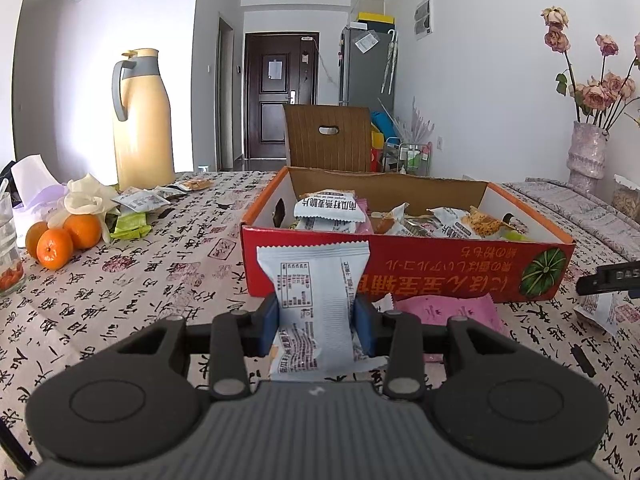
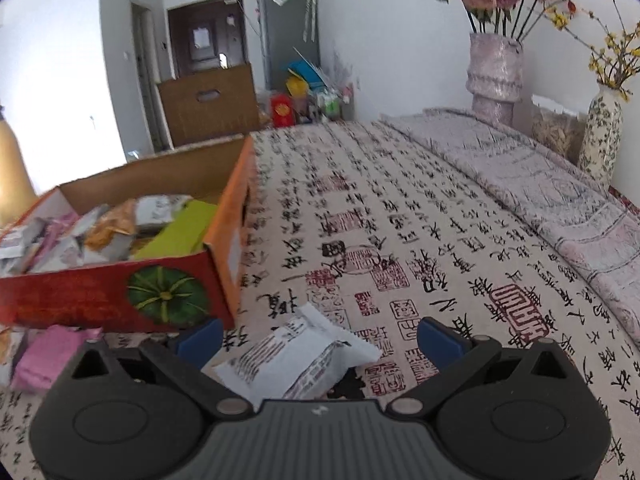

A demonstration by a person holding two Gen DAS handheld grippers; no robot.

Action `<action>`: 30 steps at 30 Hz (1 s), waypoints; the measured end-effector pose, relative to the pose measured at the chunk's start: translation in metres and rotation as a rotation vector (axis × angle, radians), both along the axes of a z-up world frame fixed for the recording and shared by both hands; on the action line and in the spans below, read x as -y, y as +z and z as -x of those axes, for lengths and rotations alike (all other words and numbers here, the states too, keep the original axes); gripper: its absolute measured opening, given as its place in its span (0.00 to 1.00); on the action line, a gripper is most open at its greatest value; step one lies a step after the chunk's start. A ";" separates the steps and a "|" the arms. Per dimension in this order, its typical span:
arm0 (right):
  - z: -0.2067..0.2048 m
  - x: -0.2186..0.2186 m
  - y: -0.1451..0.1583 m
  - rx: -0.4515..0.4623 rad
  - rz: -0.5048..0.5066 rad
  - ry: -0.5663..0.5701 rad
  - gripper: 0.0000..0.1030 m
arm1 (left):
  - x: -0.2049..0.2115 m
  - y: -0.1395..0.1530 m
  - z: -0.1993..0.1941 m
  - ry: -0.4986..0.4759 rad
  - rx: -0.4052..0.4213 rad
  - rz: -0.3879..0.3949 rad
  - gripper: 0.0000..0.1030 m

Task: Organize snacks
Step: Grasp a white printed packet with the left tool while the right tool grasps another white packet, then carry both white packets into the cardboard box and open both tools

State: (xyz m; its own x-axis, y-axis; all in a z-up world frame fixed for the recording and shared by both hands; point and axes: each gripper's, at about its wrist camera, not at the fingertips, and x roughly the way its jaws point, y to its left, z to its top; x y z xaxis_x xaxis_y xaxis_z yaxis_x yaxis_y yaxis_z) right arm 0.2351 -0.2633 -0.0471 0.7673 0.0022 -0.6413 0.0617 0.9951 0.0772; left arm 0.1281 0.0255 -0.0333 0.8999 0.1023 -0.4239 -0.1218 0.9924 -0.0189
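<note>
My left gripper (image 1: 316, 324) is shut on a white snack packet (image 1: 316, 300) and holds it upright just in front of the red cardboard box (image 1: 420, 272). The box holds several snack packets (image 1: 332, 210). My right gripper (image 2: 320, 336) is open, its blue pads either side of another white snack packet (image 2: 300, 356) that lies on the tablecloth to the right of the box (image 2: 120, 292). That packet (image 1: 600, 310) and the right gripper's tip (image 1: 608, 278) also show at the right edge of the left wrist view. A pink packet (image 1: 448, 310) lies in front of the box.
Three oranges (image 1: 60, 238), loose packets (image 1: 138, 202), a cream thermos jug (image 1: 140, 120) and a glass (image 1: 8, 248) stand at the left. A pink vase with dried roses (image 2: 494, 76) and a floral vase (image 2: 602, 136) stand at the far right. A brown chair back (image 1: 328, 136) is behind the table.
</note>
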 end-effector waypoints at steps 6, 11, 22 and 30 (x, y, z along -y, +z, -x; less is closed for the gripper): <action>-0.010 -0.004 -0.013 -0.048 -0.002 -0.016 0.88 | 0.002 -0.002 0.002 -0.009 -0.001 -0.008 0.39; -0.004 -0.004 -0.015 -0.041 0.005 -0.010 0.79 | 0.001 -0.003 0.002 -0.011 -0.002 0.001 0.39; 0.021 -0.004 -0.015 0.005 0.048 0.058 0.44 | 0.001 -0.003 0.002 -0.008 0.000 0.004 0.39; 0.034 -0.005 -0.013 0.027 0.042 0.086 0.40 | 0.001 -0.004 0.002 -0.007 -0.003 -0.003 0.39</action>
